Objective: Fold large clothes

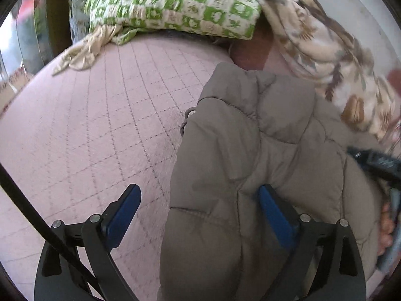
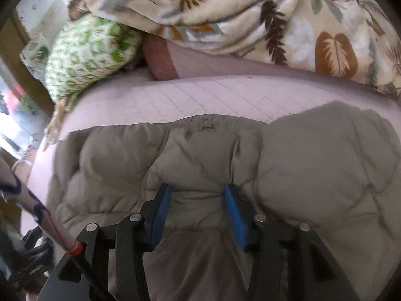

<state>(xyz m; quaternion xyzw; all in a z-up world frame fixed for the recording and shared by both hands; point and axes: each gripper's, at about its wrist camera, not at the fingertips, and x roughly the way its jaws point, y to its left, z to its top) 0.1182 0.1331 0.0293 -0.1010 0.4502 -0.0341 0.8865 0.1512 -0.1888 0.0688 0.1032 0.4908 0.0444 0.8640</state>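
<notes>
A puffy grey-brown quilted jacket (image 1: 250, 138) lies on a pink quilted bed cover (image 1: 87, 125). My left gripper (image 1: 200, 188) stands wide open over the jacket's left edge. One blue pad hangs above the bare cover and the other rests against the jacket, so nothing is pinched. In the right wrist view the jacket (image 2: 313, 163) spreads across the cover (image 2: 213, 92). My right gripper (image 2: 198, 190) is shut on a bunched fold at the jacket's near edge, with fabric squeezed between both blue pads. A dark gripper part and a person's hand (image 1: 386, 230) show at the right edge of the left wrist view.
A green-and-cream checked pillow (image 1: 175, 2) (image 2: 87, 57) lies at the head of the bed. A leaf-patterned cream blanket (image 1: 325, 57) (image 2: 250, 12) is heaped along the far side. A reddish-brown cushion (image 2: 160, 60) sits between them. The bed's edge drops off at the left.
</notes>
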